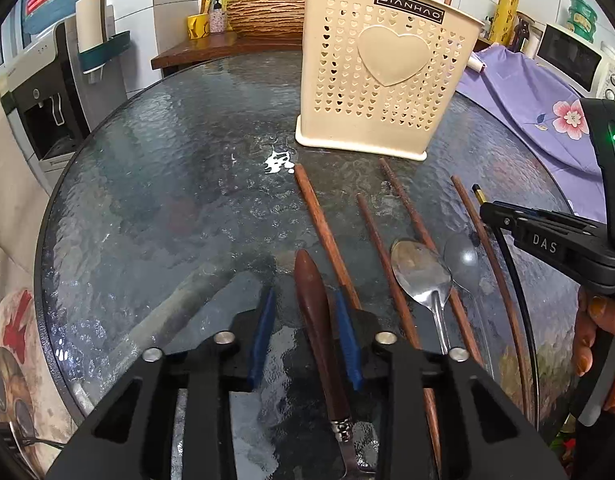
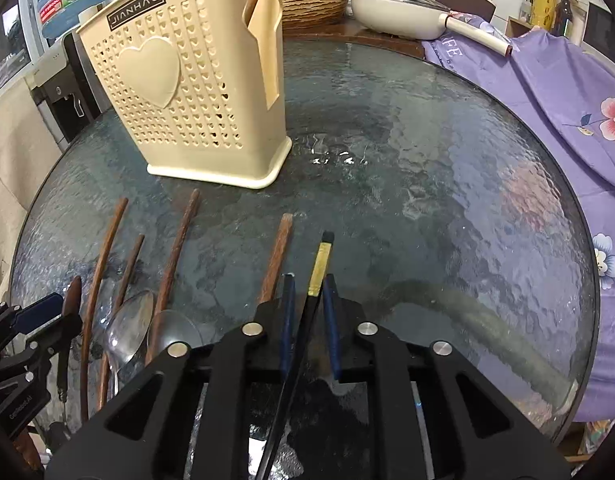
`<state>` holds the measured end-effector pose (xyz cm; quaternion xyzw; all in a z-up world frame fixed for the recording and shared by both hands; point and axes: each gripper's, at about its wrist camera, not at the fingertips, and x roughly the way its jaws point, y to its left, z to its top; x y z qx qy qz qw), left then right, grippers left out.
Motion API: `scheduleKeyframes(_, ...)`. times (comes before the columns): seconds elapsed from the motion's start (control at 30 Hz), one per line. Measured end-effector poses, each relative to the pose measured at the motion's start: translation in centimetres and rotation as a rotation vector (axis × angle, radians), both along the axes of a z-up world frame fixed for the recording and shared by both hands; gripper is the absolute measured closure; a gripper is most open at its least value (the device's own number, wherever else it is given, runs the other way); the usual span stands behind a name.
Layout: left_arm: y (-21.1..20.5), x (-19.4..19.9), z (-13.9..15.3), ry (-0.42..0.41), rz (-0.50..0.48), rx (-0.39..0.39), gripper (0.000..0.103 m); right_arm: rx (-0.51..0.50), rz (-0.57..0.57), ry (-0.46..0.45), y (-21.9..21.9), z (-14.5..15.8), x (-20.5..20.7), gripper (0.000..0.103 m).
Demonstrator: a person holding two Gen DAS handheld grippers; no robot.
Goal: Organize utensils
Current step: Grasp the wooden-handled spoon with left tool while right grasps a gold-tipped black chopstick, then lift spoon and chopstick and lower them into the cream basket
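A cream utensil holder (image 1: 381, 76) with heart holes stands on the round glass table (image 1: 167, 184); it also shows in the right wrist view (image 2: 187, 96). Several wooden chopsticks (image 1: 327, 236), a metal spoon (image 1: 421, 272) and a clear spoon (image 1: 461, 258) lie in front of it. My left gripper (image 1: 307, 316) is open around the brown wooden handle of a knife (image 1: 317, 320) lying on the glass. My right gripper (image 2: 309, 304) holds a black chopstick with a gold band (image 2: 319, 268) between its blue pads, with small gaps on both sides.
A purple floral cloth (image 2: 547, 92) covers the table's right side. A wooden basket (image 1: 267, 16), bottles and a white pan (image 2: 399, 12) stand on the counter behind. A water dispenser (image 1: 47, 112) stands at the left.
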<state>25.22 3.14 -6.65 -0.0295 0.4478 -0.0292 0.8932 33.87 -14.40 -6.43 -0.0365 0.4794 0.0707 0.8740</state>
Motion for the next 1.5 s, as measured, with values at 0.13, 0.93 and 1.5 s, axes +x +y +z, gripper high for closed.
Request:
scheduleKeyframes(0.13, -0.1, -0.1, 0.0, -0.001, 0.005, -0.001, 0.081, -0.023, 0.006, -0.015, 0.2, -0.1, 0.2, 0.093)
scheduleKeyframes(0.93, 0.2, -0.1, 3.8, -0.108, -0.014, -0.048, 0.088, 0.248, 0.066, -0.087, -2.5, 3.9, 0.2, 0.095)
scheduleKeyframes(1.5, 1.5, -4.0, 10.1, -0.268, -0.037, -0.113, 0.088, 0.378, 0.216, -0.257, -3.1, 12.6, -5.7, 0.095)
